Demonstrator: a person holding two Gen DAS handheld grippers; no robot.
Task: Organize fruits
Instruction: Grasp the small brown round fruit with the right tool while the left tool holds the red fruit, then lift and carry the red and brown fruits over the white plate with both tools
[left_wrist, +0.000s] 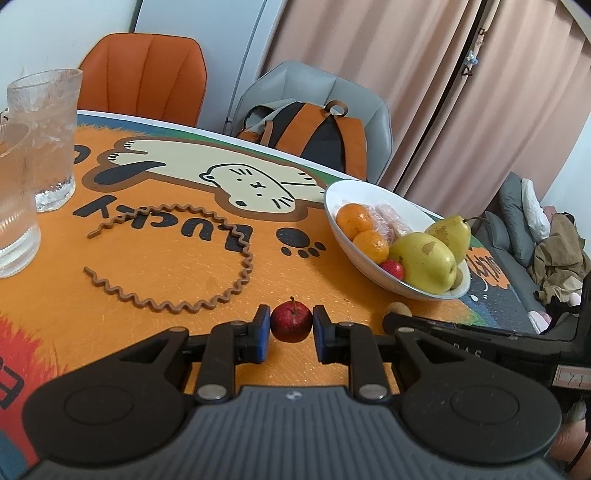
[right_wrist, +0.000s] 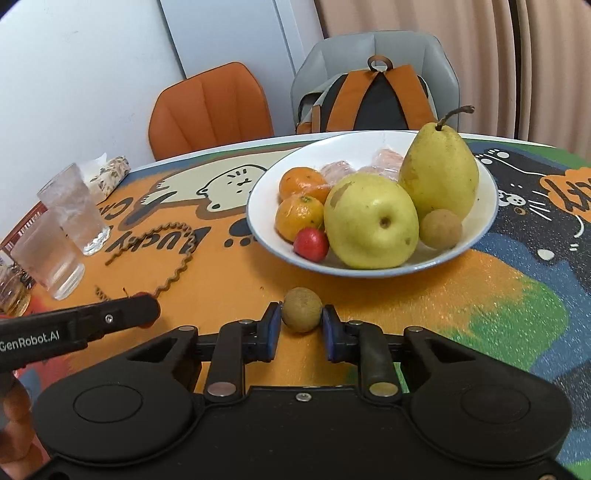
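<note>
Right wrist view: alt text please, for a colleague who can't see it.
The right tongs are shut on a small brown round fruit on the cat-print table mat. Just beyond stands a white bowl holding two pears, two tangerines and small fruits.

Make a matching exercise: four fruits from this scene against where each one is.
Things:
1. small red apple
2. brown round fruit
3. pear
4. oranges

Places:
A. upright at the bowl's right side
B. between the left gripper's pads
C. at the bowl's left side
D. between the right gripper's pads, on the table

Pairs: 1-B, 2-D, 3-A, 4-C
</note>
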